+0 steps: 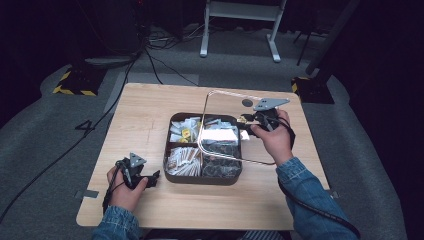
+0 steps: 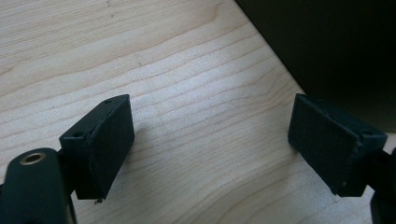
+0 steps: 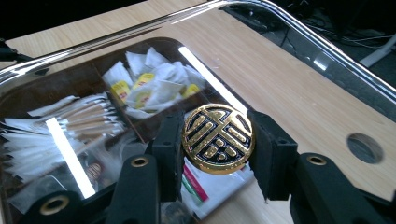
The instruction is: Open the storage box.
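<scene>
Lid: a clear lid (image 1: 227,127) with a bright metal rim, tilted up over the box so that its far-left edge stands high and its near edge hangs low by the right side of the box; judged to be held at this angle to free the compartments below.
Knob: a round gold-and-black medallion knob (image 3: 218,138) at the lid's centre, the one grip point on the glass, hence the place of hold.
Right gripper: the right gripper (image 3: 218,140) has both pads pressed on opposite edges of the knob, jaws clamped on it; in the high view it sits at the box's far-right corner (image 1: 250,120), carried by the right hand (image 1: 272,135).
Box: a dark box (image 1: 171,177) divided into four compartments, at the table's middle; tea bags with yellow tags (image 3: 140,91) lie far left, paper sachets (image 1: 182,161) near left, dark packets on the right.
Left gripper: the left gripper (image 2: 210,144) has its jaws wide apart with nothing between them, low over bare wood just beside the box's left wall; judged to be waiting, ready to reach in.
Table: light wooden table (image 1: 140,110) with a round cable hole (image 3: 364,148) near its far-right corner.
</scene>
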Available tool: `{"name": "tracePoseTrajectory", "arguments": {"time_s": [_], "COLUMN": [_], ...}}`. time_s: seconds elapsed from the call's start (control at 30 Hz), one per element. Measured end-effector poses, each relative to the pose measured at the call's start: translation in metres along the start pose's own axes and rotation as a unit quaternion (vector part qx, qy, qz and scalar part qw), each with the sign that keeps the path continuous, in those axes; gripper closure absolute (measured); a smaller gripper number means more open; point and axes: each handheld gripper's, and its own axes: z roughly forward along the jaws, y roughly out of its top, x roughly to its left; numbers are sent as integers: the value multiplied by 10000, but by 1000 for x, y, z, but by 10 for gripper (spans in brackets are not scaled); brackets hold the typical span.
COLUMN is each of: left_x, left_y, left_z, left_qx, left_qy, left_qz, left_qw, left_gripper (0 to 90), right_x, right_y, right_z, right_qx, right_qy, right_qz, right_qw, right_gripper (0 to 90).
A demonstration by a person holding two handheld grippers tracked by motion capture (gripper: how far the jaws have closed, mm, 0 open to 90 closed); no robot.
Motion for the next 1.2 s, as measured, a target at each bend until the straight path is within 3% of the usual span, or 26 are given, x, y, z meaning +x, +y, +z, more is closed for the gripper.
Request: {"name": "tracePoseTrajectory", "arguments": {"time_s": [0.47,0.67,1.2], "left_x": [0,0,-1], "left_y": [0,0,0], "left_z": [0,0,0], "left_qx": [1,-11,1], "left_qy": [2,16,17], "left_qz": [2,-1,3], "left_qw": [10000,10000,10000], "left_gripper": [149,152,155], "right_x": [-37,-48,-75], "right_y": [-24,-32,-64], "right_z": [-36,-45,-52], "right_qx": [199,226,429], "right_qy": [-429,-488,-668], "right_qz": [87,121,394], "right_qw": [9988,9985,9961], "right_gripper": [585,585,585]}}
